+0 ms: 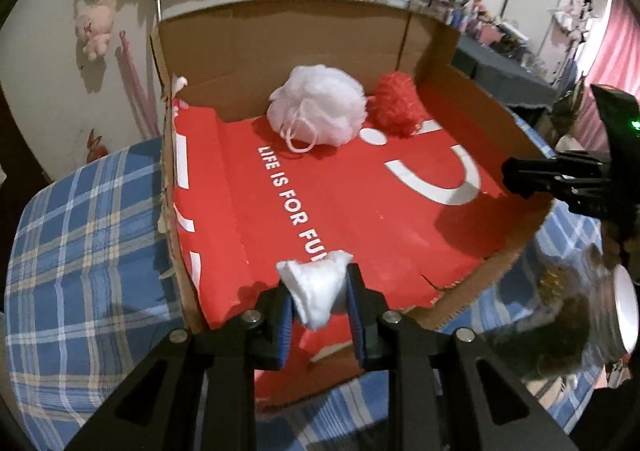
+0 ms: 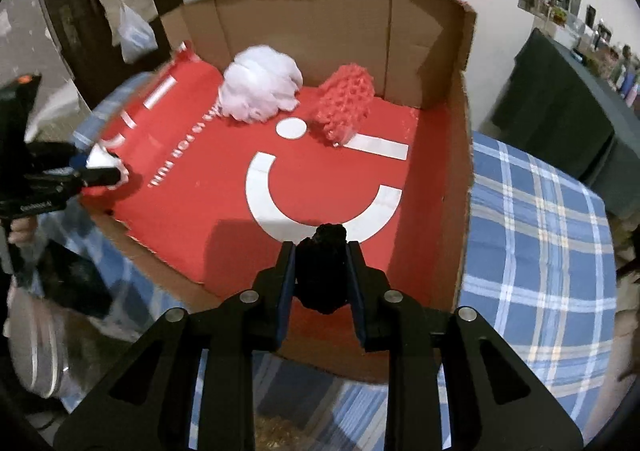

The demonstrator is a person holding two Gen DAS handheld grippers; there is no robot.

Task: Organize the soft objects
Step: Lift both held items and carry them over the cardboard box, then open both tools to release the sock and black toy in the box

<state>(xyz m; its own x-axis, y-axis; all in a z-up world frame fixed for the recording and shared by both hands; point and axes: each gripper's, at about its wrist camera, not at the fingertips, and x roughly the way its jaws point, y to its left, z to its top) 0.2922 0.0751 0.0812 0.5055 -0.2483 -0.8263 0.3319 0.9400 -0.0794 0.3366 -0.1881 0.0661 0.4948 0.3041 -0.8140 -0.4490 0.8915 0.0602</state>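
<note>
So I've got a soft thing in each hand right now. My left gripper (image 1: 318, 293) is clamped on a white cotton wad (image 1: 316, 291), fluffy and squished into a cone between the pads, hanging over the near edge of the cardboard box (image 1: 288, 43). My right gripper (image 2: 320, 275) is pinched tight on a black fuzzy lump (image 2: 322, 271), also just over the box's near edge. Further in, on the red printed floor by the back wall, a white mesh pouf (image 1: 318, 111) sits touching a red knobbly pouf (image 1: 398, 105).
</note>
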